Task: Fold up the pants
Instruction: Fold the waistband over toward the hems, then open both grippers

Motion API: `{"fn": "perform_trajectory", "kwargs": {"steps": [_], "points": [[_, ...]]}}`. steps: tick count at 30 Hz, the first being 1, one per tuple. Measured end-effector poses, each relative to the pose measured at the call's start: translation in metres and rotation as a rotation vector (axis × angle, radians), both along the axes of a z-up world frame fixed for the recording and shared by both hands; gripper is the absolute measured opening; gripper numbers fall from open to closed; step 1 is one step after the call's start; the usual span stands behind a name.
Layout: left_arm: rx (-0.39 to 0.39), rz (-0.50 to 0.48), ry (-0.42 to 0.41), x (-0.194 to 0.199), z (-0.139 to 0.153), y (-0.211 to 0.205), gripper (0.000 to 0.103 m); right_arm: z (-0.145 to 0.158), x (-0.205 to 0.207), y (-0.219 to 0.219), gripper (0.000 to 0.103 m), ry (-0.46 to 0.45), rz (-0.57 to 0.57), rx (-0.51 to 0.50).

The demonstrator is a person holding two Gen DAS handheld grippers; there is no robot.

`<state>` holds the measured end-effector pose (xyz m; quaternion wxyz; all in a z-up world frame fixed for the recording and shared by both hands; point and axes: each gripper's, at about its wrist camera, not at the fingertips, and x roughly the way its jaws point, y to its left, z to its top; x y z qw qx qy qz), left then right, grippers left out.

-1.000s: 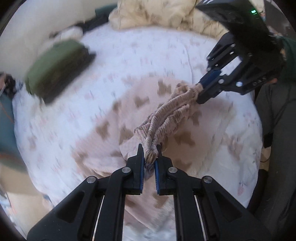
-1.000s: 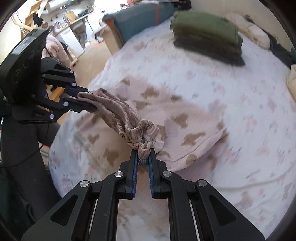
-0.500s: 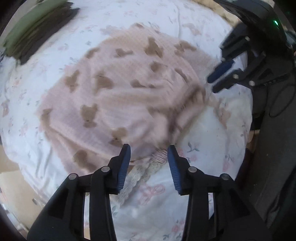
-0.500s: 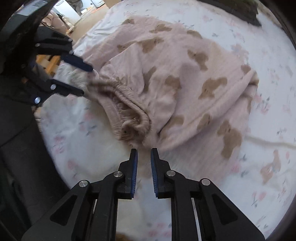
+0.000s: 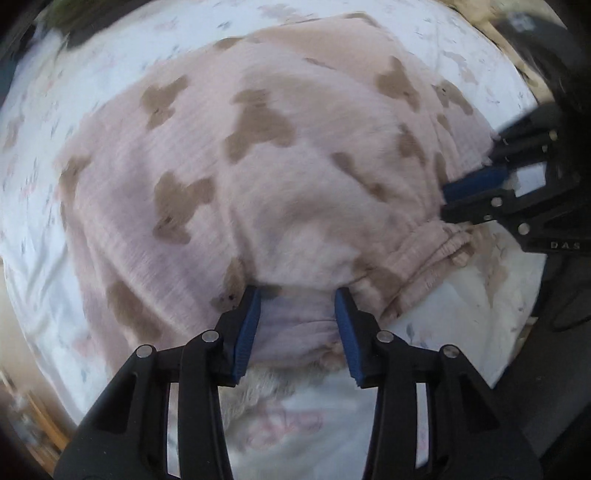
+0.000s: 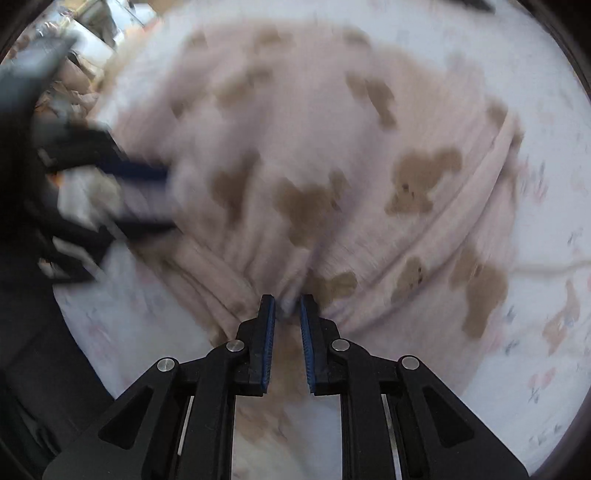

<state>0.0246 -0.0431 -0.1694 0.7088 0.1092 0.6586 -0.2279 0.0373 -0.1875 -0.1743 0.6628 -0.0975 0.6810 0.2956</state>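
Note:
Pink pants (image 5: 280, 177) with brown bear shapes lie bunched on the bed; they also show in the right wrist view (image 6: 332, 177). My left gripper (image 5: 297, 295) is open, its jaws set on either side of a fold at the pants' near edge. The ruffled waistband (image 5: 439, 251) lies to its right. My right gripper (image 6: 287, 306) is partly open, its jaws close around a bunched ridge of the cloth without clamping it. Each gripper shows in the other's view: the right one (image 5: 476, 192) at the pants' right edge, the left one (image 6: 144, 195) blurred at the left.
The pants rest on a white sheet with small pink flowers (image 5: 469, 310), also in the right wrist view (image 6: 546, 332). The bed's edge runs along the right of the left wrist view. A dark folded item (image 5: 74, 22) sits at the far top left.
A second ago both grippers were shut on the waistband and held it up. They let it go. The pants now lie on the bed and both grippers have come down to their near edge.

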Motion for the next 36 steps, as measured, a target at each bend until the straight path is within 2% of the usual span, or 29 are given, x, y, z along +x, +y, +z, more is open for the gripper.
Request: {"fn": "perform_trajectory", "kwargs": {"steps": [2, 5, 7, 8, 9, 10, 12, 15, 18, 20, 21, 22, 23, 24, 27, 29, 31, 32, 33, 34, 36], "points": [[-0.018, 0.072, 0.006, 0.006, 0.010, 0.015, 0.038, 0.018, 0.009, -0.016, 0.013, -0.021, -0.062, 0.042], [-0.061, 0.195, -0.102, 0.020, 0.035, 0.038, 0.038, 0.048, 0.034, -0.048, 0.015, -0.115, -0.239, 0.131], [-0.063, 0.316, -0.173, 0.034, 0.044, 0.058, 0.038, 0.058, 0.057, -0.073, 0.023, -0.175, -0.411, 0.168], [-0.072, 0.388, -0.177, 0.043, 0.044, 0.071, 0.038, 0.059, 0.066, -0.084, 0.032, -0.171, -0.476, 0.194], [-0.099, 0.476, -0.171, 0.052, 0.042, 0.087, 0.038, 0.057, 0.074, -0.093, 0.035, -0.159, -0.534, 0.221], [-0.126, 0.547, -0.159, 0.058, 0.039, 0.099, 0.038, 0.053, 0.087, -0.103, 0.035, -0.144, -0.595, 0.243], [-0.167, 0.684, -0.141, 0.070, 0.031, 0.123, 0.038, 0.045, 0.104, -0.111, 0.035, -0.118, -0.635, 0.265], [-0.244, 0.794, -0.095, 0.081, 0.020, 0.139, 0.037, 0.028, 0.126, -0.116, 0.035, -0.067, -0.688, 0.312], [-0.295, 0.798, -0.062, 0.088, 0.010, 0.139, 0.035, 0.015, 0.135, -0.122, 0.035, -0.058, -0.687, 0.301], [-0.252, 0.745, -0.081, 0.093, 0.005, 0.130, 0.022, 0.003, 0.140, -0.112, 0.035, -0.053, -0.665, 0.265], [-0.250, 0.731, -0.085, 0.095, 0.005, 0.126, 0.003, 0.000, 0.140, -0.108, 0.030, -0.055, -0.642, 0.260], [-0.240, 0.713, -0.089, 0.097, 0.005, 0.123, 0.002, 0.003, 0.140, -0.106, 0.025, -0.069, -0.623, 0.258], [-0.229, 0.702, -0.098, 0.102, 0.011, 0.126, 0.001, 0.010, 0.139, -0.103, 0.002, -0.090, -0.590, 0.243], [-0.219, 0.689, -0.115, 0.102, 0.017, 0.126, 0.000, 0.014, 0.138, -0.103, 0.000, -0.112, -0.581, 0.234], [-0.198, 0.697, -0.141, 0.109, 0.026, 0.129, 0.001, 0.026, 0.142, -0.113, 0.000, -0.185, -0.593, 0.201], [-0.171, 0.721, -0.134, 0.114, 0.021, 0.134, 0.001, 0.019, 0.146, -0.118, 0.000, -0.160, -0.608, 0.199], [-0.139, 0.762, -0.088, 0.114, 0.013, 0.142, 0.004, 0.007, 0.148, -0.113, 0.005, -0.102, -0.591, 0.165], [-0.133, 0.781, -0.066, 0.116, 0.011, 0.143, 0.008, 0.008, 0.148, -0.113, 0.006, -0.109, -0.587, 0.149], [-0.119, 0.800, -0.047, 0.115, 0.011, 0.147, 0.018, 0.012, 0.147, -0.112, 0.008, -0.124, -0.580, 0.136], [-0.102, 0.812, -0.068, 0.113, 0.016, 0.150, 0.019, 0.019, 0.146, -0.112, 0.010, -0.157, -0.572, 0.115], [-0.053, 0.820, -0.222, 0.103, 0.043, 0.150, 0.016, 0.037, 0.142, -0.111, 0.013, -0.237, -0.574, 0.072]]}}
